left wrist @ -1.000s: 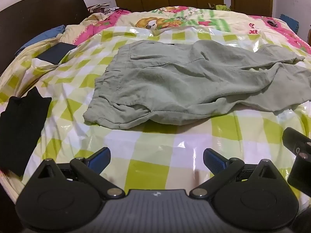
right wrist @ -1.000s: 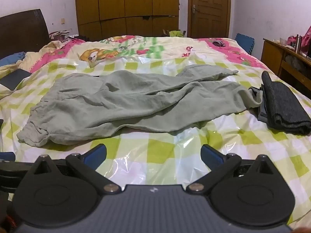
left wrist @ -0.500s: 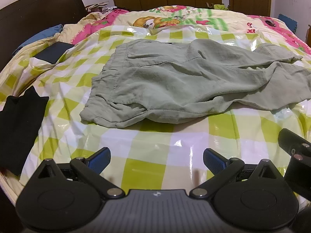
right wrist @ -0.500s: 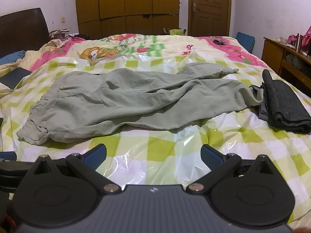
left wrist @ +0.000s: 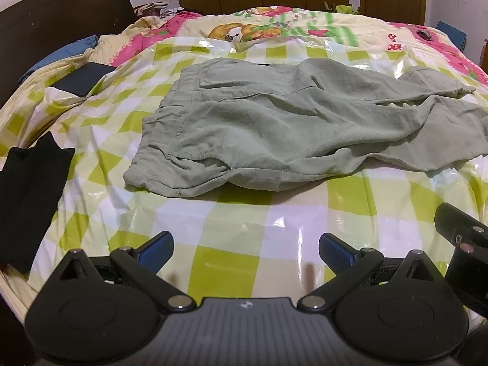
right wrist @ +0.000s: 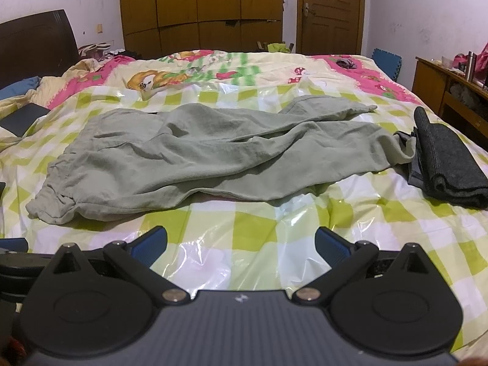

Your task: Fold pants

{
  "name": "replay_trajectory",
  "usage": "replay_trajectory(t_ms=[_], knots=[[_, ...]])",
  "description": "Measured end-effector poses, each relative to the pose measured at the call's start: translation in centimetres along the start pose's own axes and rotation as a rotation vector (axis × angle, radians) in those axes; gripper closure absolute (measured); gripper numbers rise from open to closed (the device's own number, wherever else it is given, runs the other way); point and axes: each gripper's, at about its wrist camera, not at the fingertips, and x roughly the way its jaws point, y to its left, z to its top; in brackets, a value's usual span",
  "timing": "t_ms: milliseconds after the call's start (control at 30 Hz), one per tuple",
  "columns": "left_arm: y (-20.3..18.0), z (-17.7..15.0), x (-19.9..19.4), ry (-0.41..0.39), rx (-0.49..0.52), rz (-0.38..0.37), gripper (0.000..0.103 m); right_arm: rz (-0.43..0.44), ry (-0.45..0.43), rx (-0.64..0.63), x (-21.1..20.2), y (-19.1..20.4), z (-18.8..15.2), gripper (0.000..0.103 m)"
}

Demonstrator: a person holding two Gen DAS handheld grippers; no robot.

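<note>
Grey-green pants point(left wrist: 274, 128) lie crumpled across the checked plastic sheet point(left wrist: 231, 231) on the bed, waistband at the left, legs running right and overlapping. They also show in the right wrist view point(right wrist: 213, 155). My left gripper point(left wrist: 245, 251) is open and empty, low over the sheet, short of the pants' near edge. My right gripper point(right wrist: 241, 245) is open and empty, also short of the near edge. Part of the right gripper shows at the right edge of the left wrist view point(left wrist: 463, 238).
A folded dark grey garment point(right wrist: 442, 158) lies on the right, touching the leg ends. A black cloth point(left wrist: 27, 195) lies at the left near edge. A dark flat object point(left wrist: 84, 79) lies at the far left. A wooden cabinet point(right wrist: 448, 91) stands right of the bed.
Both grippers have moved slightly forward toward the pants. The pants lie unchanged and the jaws stay open.
</note>
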Motion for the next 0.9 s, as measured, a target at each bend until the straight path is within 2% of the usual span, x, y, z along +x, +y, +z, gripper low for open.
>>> replay_trajectory(t_ms=[900], knots=[[0.6,0.2,1.4,0.007,-0.012,0.011,0.000,0.008,0.030,-0.031,1.5,0.9,0.4,0.001]])
